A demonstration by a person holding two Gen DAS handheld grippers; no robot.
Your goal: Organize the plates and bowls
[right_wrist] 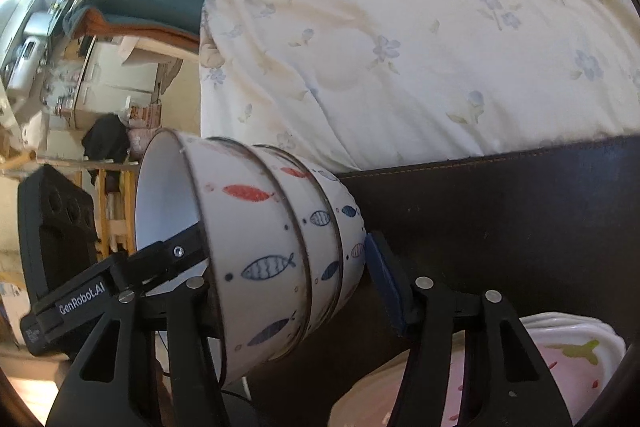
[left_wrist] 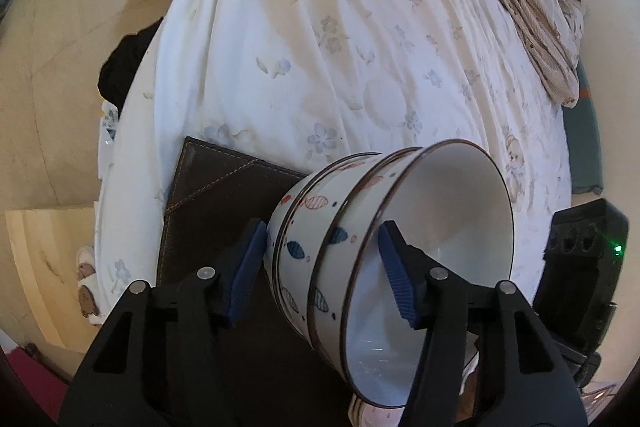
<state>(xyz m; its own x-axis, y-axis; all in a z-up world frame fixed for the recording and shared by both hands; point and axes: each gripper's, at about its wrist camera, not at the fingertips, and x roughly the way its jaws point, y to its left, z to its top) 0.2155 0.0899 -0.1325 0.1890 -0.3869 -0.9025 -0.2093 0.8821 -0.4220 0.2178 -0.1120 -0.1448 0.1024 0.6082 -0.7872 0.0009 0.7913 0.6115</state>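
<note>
Soft daylight, no hard shadows. Quilt (left_wrist: 352,39) bright, near washed out in left wrist view, warmer/yellower in right. Dark mat (right_wrist: 520,211) underexposed, little detail. Faint glare inside stacked bowls (left_wrist: 432,247). Strong fisheye bend + black vignette at corners. Background clutter at right view's left edge blurry, overexposed.

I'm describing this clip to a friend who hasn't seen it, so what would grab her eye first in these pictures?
First, the tipped stack of fish-patterned bowls, nested three deep and held on its side between both grippers above a dark brown leather mat. The left gripper has one blue pad inside the front bowl and one against the stack's base. Behind lies a white floral quilt; pink-patterned plates sit bottom right.
</note>
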